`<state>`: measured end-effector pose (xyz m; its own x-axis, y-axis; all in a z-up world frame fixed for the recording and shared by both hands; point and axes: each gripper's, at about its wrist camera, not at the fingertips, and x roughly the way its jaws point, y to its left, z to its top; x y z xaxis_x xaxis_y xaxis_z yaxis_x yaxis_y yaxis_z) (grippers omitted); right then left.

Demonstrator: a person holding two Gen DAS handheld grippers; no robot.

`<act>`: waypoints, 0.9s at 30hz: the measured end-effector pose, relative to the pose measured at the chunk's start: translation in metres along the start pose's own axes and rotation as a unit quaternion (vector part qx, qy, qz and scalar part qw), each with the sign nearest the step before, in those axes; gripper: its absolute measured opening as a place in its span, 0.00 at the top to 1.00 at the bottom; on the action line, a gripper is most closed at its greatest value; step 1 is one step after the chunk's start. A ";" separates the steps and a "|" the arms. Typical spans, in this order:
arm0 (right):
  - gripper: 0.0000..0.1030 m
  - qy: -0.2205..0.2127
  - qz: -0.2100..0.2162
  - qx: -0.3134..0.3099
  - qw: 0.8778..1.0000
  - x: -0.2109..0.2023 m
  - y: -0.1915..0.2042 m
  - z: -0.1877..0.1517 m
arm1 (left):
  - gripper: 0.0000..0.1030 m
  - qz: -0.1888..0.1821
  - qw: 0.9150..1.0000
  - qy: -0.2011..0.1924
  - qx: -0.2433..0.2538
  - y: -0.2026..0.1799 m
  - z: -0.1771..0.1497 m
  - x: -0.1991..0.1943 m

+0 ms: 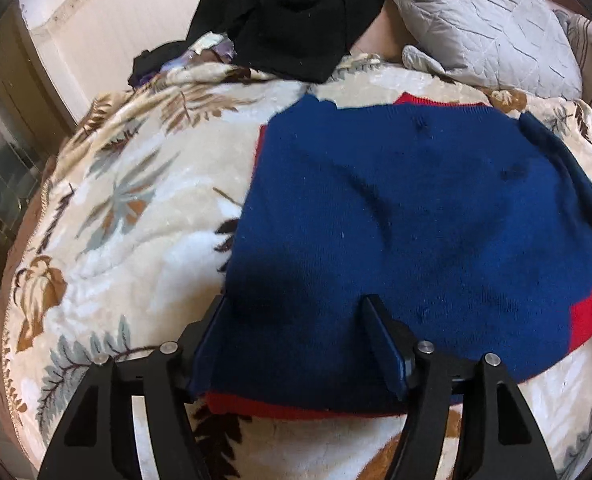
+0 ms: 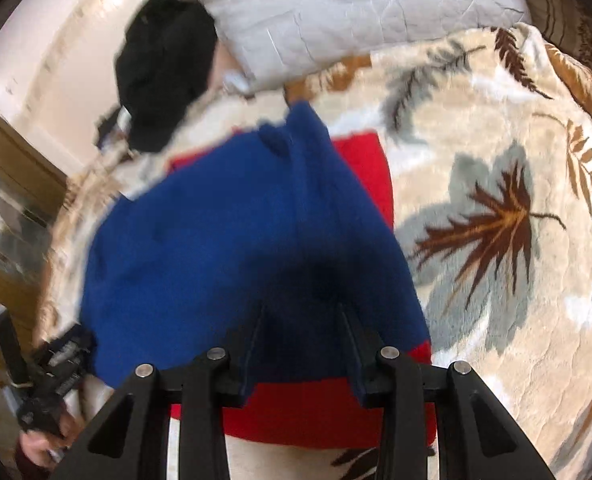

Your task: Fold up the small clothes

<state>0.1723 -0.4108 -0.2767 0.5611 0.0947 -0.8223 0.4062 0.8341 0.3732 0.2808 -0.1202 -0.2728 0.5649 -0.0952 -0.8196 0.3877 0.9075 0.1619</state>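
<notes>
While the blue-and-red knit sweater [image 1: 407,216] lies folded on the leaf-patterned blanket [image 1: 108,208] near its front edge, the left gripper [image 1: 296,344] stands wide and the right gripper [image 2: 301,344] narrower, neither visibly pinching, likely pressing the fold flat.

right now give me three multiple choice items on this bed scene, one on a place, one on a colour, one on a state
1. Where is the crumpled black garment?
A. beyond the blue and red knit sweater, beside the grey quilted pillow
B. under the sweater
C. between a gripper's fingers

2. What colour shows at the sweater's edges?
A. yellow
B. red
C. green

3. How does the sweater lie on the leaf-patterned plush blanket?
A. hanging in the air
B. rolled into a ball
C. spread flat

Answers: 1 A, it sits at the bed's far end by the pillow. 2 B, red strips border the blue. 3 C, it lies flat across the blanket.
</notes>
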 end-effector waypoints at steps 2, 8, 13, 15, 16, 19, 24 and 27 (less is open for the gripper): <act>0.61 -0.010 0.015 0.006 1.000 -0.004 0.001 0.006 | 0.33 -0.014 1.000 -0.013 -0.010 0.003 0.003 -0.006; 0.61 -0.075 0.010 0.011 0.997 -0.013 -0.005 0.036 | 0.33 -0.031 0.997 -0.056 -0.047 0.012 0.018 -0.014; 0.43 -0.066 0.002 0.028 0.997 0.012 -0.012 0.061 | 0.33 -0.029 0.997 -0.045 -0.053 0.011 0.023 0.000; 0.43 -0.054 -0.013 0.011 0.998 0.025 -0.009 0.066 | 0.33 -0.029 0.997 -0.049 -0.053 0.010 0.024 0.001; 0.48 -0.052 -0.029 -0.002 0.998 0.032 -0.005 0.068 | 0.33 -0.027 0.997 -0.051 -0.048 0.008 0.024 0.001; 0.80 -0.027 -0.070 -0.005 0.997 0.046 0.000 0.067 | 0.33 -0.008 0.999 -0.042 -0.027 -0.001 0.022 0.010; 0.83 -0.036 -0.053 0.029 0.998 0.035 -0.014 0.063 | 0.33 0.007 0.997 -0.060 -0.041 0.003 0.023 0.006; 0.80 -0.031 -0.032 0.060 0.997 0.028 -0.022 0.059 | 0.33 0.009 0.997 -0.067 -0.049 0.006 0.023 0.004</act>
<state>0.2218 -0.4589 -0.2829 0.5737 0.0062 -0.8190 0.5241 0.7656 0.3730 0.3022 -0.1249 -0.2623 0.6657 -0.1265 -0.7354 0.3081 0.9442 0.1165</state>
